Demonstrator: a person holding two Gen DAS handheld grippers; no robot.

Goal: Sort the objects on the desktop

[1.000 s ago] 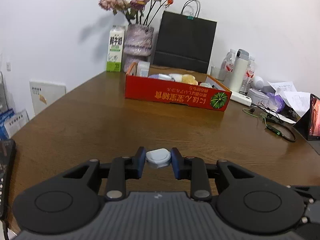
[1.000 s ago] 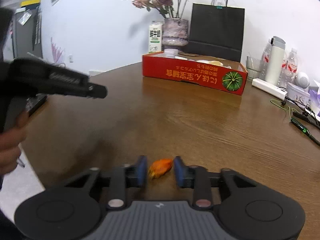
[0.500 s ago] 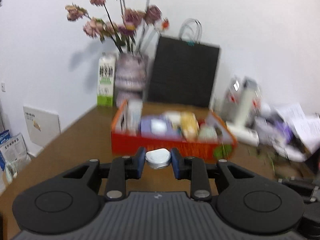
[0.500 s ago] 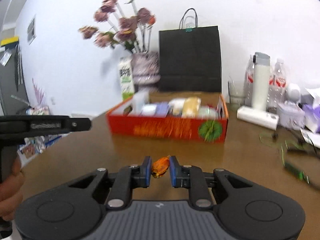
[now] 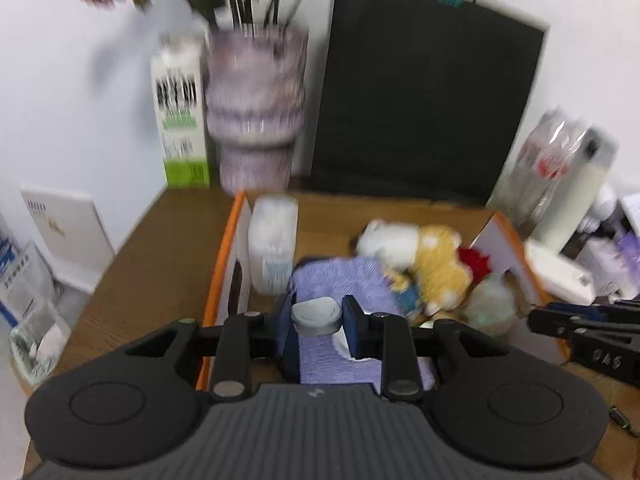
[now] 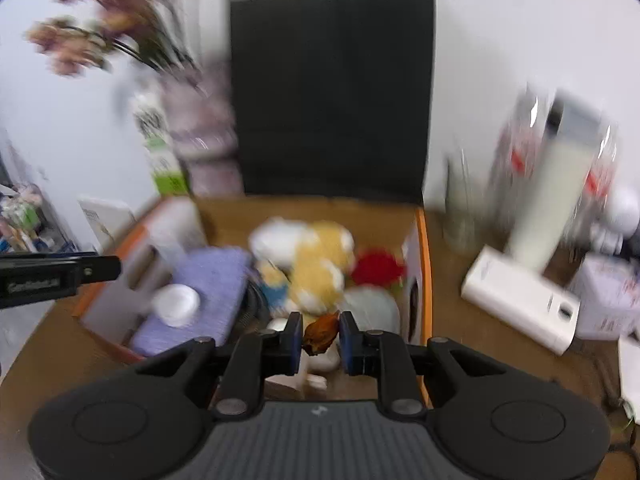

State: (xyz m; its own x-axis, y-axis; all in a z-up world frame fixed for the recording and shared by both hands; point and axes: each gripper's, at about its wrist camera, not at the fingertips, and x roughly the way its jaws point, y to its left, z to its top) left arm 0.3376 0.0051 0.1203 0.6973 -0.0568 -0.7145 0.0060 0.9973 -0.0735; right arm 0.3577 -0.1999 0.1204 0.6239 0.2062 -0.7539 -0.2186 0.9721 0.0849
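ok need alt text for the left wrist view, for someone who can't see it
The left gripper holds a small grey-white round case over an open orange cardboard box containing a purple cloth, a yellow and white plush toy and a white container. Behind, blurred, stand a milk carton, a vase and a black paper bag.

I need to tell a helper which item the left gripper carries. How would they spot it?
Find the orange-rimmed box before the black bag. Above its purple cloth, the left gripper pinches a small round grey-white case, unlike the plush toys beside it.
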